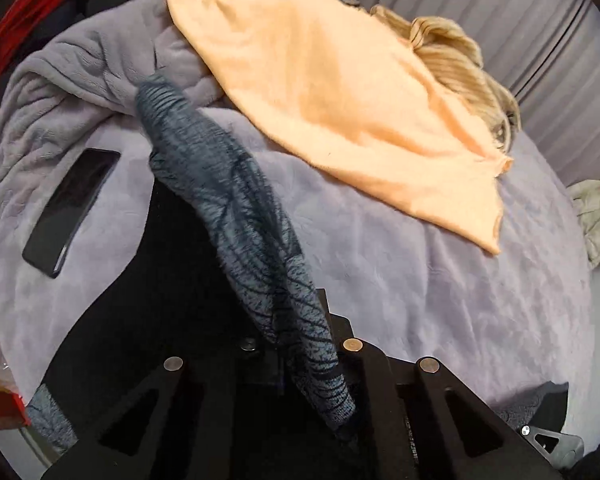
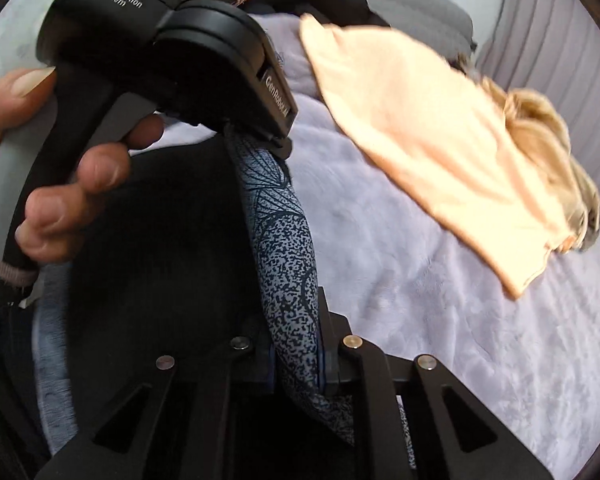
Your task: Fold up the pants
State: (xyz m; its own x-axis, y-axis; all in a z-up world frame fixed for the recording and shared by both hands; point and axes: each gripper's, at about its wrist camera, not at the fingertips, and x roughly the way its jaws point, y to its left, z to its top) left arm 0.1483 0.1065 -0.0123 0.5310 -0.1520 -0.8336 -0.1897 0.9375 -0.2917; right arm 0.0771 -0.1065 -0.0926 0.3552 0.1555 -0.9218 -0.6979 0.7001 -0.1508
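Observation:
The pants are grey-blue with a dark leaf print (image 1: 244,216) and a black inner side (image 1: 172,280). My left gripper (image 1: 300,344) is shut on a bunched edge of them, which runs up and away over the bed. My right gripper (image 2: 300,340) is shut on the same printed fabric (image 2: 284,248). In the right wrist view the left gripper's black body (image 2: 168,60) and the hand holding it sit just ahead, at the far end of the stretched edge. The black fabric (image 2: 160,248) hangs to the left between them.
A lilac plush blanket (image 1: 420,280) covers the bed. A peach cloth (image 1: 340,112) lies at the back over a tan ribbed garment (image 1: 452,52). A black phone (image 1: 72,208) lies on the left. Red fabric (image 1: 28,20) and clutter line the left edge.

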